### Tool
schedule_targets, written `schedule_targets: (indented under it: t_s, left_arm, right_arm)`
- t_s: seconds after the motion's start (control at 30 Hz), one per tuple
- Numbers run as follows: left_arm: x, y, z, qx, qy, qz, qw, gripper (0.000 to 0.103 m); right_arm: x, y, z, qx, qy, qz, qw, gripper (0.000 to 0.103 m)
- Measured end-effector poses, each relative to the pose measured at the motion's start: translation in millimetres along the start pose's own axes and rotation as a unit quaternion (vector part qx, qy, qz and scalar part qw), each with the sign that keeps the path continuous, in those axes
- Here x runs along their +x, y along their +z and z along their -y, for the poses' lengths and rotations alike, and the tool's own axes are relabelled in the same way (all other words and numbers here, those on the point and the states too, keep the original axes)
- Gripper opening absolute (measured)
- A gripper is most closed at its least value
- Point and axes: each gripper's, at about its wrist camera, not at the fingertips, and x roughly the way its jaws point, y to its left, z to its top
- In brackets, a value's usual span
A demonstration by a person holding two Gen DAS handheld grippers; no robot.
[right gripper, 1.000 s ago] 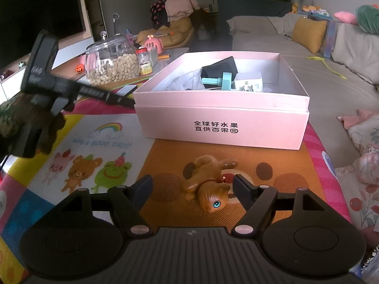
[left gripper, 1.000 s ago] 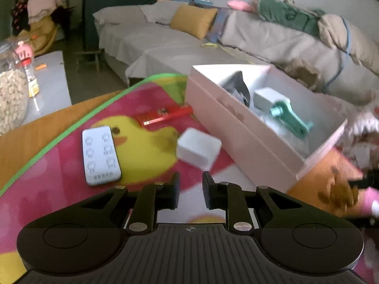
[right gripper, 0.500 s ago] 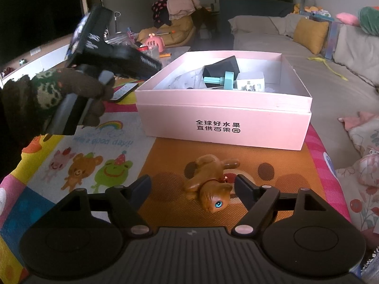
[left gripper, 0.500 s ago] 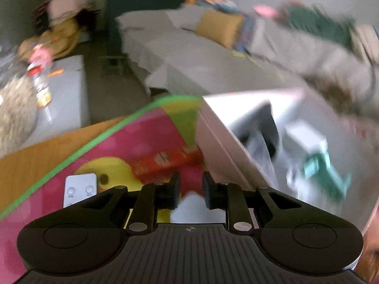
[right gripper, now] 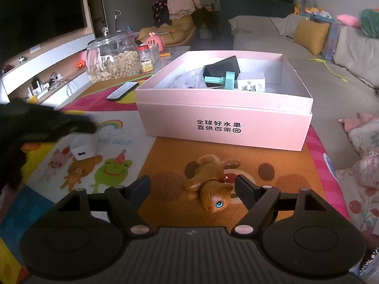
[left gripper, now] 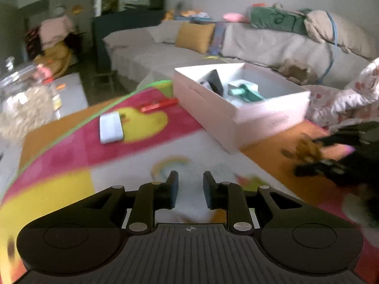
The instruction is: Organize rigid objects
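Observation:
A pink box (right gripper: 225, 123) stands on the play mat and holds a black object, a teal tool (right gripper: 220, 80) and a white block; it also shows in the left wrist view (left gripper: 265, 118). A brown toy cat (right gripper: 210, 177) lies in front of the box, between the wide-open fingers of my right gripper (right gripper: 191, 187). A white charger cube (right gripper: 83, 148) lies on the mat to the left, under my left gripper (right gripper: 78, 125). In the blurred left wrist view the left gripper (left gripper: 188, 189) has its fingers narrowly apart around the white cube (left gripper: 189, 203); contact is unclear.
A white remote (left gripper: 110, 127) and a red flat item (left gripper: 158, 105) lie on the mat left of the box. A black remote (right gripper: 122, 91) lies near a glass jar of nuts (right gripper: 113, 59). A sofa runs behind and to the right.
My left gripper swung away from the box and came down over the white cube, which now lies on the mat's rainbow patch. The right gripper stayed open around the toy cat.

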Motion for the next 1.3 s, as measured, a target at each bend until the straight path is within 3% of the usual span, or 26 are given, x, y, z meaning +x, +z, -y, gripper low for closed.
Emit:
schedule_targets:
  t_s: [0.1, 0.2, 0.3, 0.4, 0.53, 0.63, 0.7, 0.77, 0.97, 1.1, 1.3]
  left_arm:
    - [-18, -15, 23, -0.021, -0.032, -0.004, 0.9992, 0.028]
    - [-20, -23, 46, -0.018, -0.017, -0.015, 0.9996, 0.028]
    - [-11, -32, 57, -0.009, -0.027, -0.032, 0.9991, 0.03]
    - [-9, -31, 48, -0.02, -0.011, -0.024, 0.9994, 0.03]
    - [-12, -34, 22, -0.039, 0.051, -0.026, 0.9976, 0.028]
    - [-16, -32, 12, -0.059, 0.023, -0.037, 0.9973, 0.032]
    - [-14, -29, 12, -0.062, 0.007, -0.044, 0.9971, 0.048]
    - [-12, -27, 14, -0.077, 0.003, -0.044, 0.9961, 0.055]
    - [0, -23, 23, -0.141, 0.06, -0.011, 0.9881, 0.053]
    - [13, -14, 9, -0.187, 0.075, 0.004, 0.9796, 0.053]
    - [32, -2, -3, -0.185, 0.09, 0.016, 0.9785, 0.053]
  right_arm:
    - [0, 0, 0, 0.0, 0.0, 0.001, 1.0, 0.079]
    - [-5, 0, 5, 0.02, -0.01, 0.013, 1.0, 0.079]
    - [-11, -1, 11, 0.037, -0.013, 0.026, 0.999, 0.079]
    - [-10, -1, 13, 0.04, -0.012, 0.025, 0.999, 0.079]
    - [-8, -1, 12, 0.04, -0.016, 0.02, 0.999, 0.079]
    - [-7, -1, 11, 0.039, -0.015, 0.018, 0.999, 0.079]
    - [-5, 0, 10, 0.038, -0.016, 0.015, 0.999, 0.079]
    - [-4, 0, 9, 0.036, -0.018, 0.014, 0.999, 0.079]
    - [-4, 0, 9, 0.036, -0.018, 0.015, 0.999, 0.079]
    - [-4, 0, 9, 0.035, -0.018, 0.014, 0.999, 0.079]
    - [-4, -1, 8, 0.034, -0.018, 0.014, 0.999, 0.079]
